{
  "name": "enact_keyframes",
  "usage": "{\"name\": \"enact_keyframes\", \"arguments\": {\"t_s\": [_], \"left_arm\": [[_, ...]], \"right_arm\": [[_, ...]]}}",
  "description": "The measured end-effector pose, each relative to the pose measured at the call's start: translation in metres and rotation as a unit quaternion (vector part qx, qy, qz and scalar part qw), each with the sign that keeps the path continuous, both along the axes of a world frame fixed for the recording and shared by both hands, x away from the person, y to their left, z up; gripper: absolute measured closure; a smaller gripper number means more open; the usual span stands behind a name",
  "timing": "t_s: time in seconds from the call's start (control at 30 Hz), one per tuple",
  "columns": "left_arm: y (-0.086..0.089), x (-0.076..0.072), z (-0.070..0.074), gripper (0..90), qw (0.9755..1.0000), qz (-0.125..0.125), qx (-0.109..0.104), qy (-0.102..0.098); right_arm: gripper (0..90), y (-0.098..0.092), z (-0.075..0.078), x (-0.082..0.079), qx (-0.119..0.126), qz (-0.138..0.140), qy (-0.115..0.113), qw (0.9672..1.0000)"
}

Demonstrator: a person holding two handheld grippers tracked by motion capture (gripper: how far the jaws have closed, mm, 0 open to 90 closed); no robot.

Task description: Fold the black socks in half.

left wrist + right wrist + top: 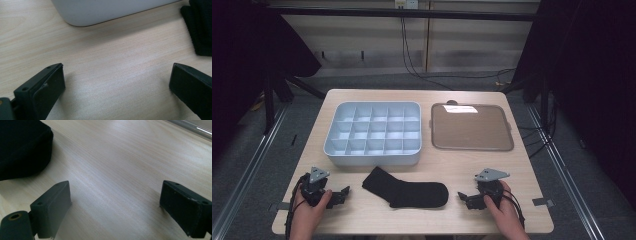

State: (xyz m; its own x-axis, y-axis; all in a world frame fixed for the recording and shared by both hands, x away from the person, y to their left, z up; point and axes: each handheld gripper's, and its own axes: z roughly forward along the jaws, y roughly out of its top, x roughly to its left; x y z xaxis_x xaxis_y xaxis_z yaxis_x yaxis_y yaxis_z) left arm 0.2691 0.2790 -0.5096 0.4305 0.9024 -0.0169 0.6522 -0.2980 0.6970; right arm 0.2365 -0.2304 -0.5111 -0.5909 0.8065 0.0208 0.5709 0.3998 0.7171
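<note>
Both grippers rest on the table [512,210] with jaws spread wide and nothing between them. In the left gripper view, bare wood lies between the left gripper [117,82] jaws; in the right gripper view, the same holds for the right gripper [115,202].

The black sock [407,190] lies flat on the table between the two grippers, near the front edge. Its long axis runs roughly left to right: the cuff end points up and left toward the grey compartment tray [377,155], the toe end points right. From the left gripper [341,194] the sock lies to the right, cuff end nearest. From the right gripper [464,198] it lies to the left, toe end nearest. Both tips point inward at the sock. Neither touches it; the gaps look about equal, the right one perhaps slightly smaller.

Each hand grips its tool from behind, forearms entering from the near edge. The left hand [309,207] and right hand [504,210] hold the tools low and close to level.

The tray sits just behind the sock; a flat brown lid [472,127] lies to its right.

Judgement: either gripper needs only a short inward reach to take its end.
</note>
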Motion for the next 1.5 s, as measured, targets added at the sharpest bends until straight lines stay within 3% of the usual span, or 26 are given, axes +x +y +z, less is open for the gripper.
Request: {"name": "enact_keyframes", "arguments": {"t_s": [0.63,0.87,0.97,1.0,1.03,1.1,1.2,1.27,1.37,1.4,1.5], "left_arm": [[0.001,0.0,0.0,0.0,1.0,-0.002,0.0,-0.001],[0.003,-0.004,0.001,0.9,1.0,-0.001,-0.001,-0.003],[0.007,-0.007,0.002,6.2,1.0,0.005,-0.003,-0.006],[0.008,-0.007,0.003,9.5,0.9999,0.013,-0.004,-0.006],[0.009,-0.008,0.005,17.5,0.9998,0.019,-0.005,-0.002],[0.01,-0.008,0.007,19.2,0.9993,0.033,-0.017,0.006],[0.01,-0.009,0.013,23.7,0.999,0.038,-0.01,0.019],[0.004,-0.009,0.017,24.1,0.9985,0.044,-0.026,0.022],[-0.007,-0.007,0.025,24.8,0.9989,0.031,-0.028,0.022],[-0.017,-0.005,0.031,27.0,0.9988,0.022,-0.039,0.022],[-0.03,-0.003,0.036,29.1,0.9987,0.011,-0.045,0.021]], "right_arm": [[9.5,0.0,0.0,0.0,-0.001,0.0,0.001,1.0],[10.6,0.0,0.0,0.003,0.003,0.018,0.0,0.9998],[14.6,0.001,0.0,0.004,0.005,0.027,-0.004,0.9996],[17.5,0.001,0.001,0.004,0.005,0.029,-0.003,0.9996],[27.2,0.001,0.003,0.003,0.015,0.04,0.001,0.9991],[32.2,0.001,0.005,0.003,0.016,0.046,0.004,0.9988],[48.6,0.002,0.007,0.002,0.03,0.053,0.016,0.998],[59.6,0.004,0.008,0.0,0.038,0.066,0.018,0.997],[71.2,0.012,0.008,-0.004,0.029,0.094,0.017,0.995],[77.8,0.017,0.009,-0.006,0.02,0.109,0.012,0.9938],[82.4,0.021,0.008,-0.008,0.021,0.124,0.011,0.992]]}}
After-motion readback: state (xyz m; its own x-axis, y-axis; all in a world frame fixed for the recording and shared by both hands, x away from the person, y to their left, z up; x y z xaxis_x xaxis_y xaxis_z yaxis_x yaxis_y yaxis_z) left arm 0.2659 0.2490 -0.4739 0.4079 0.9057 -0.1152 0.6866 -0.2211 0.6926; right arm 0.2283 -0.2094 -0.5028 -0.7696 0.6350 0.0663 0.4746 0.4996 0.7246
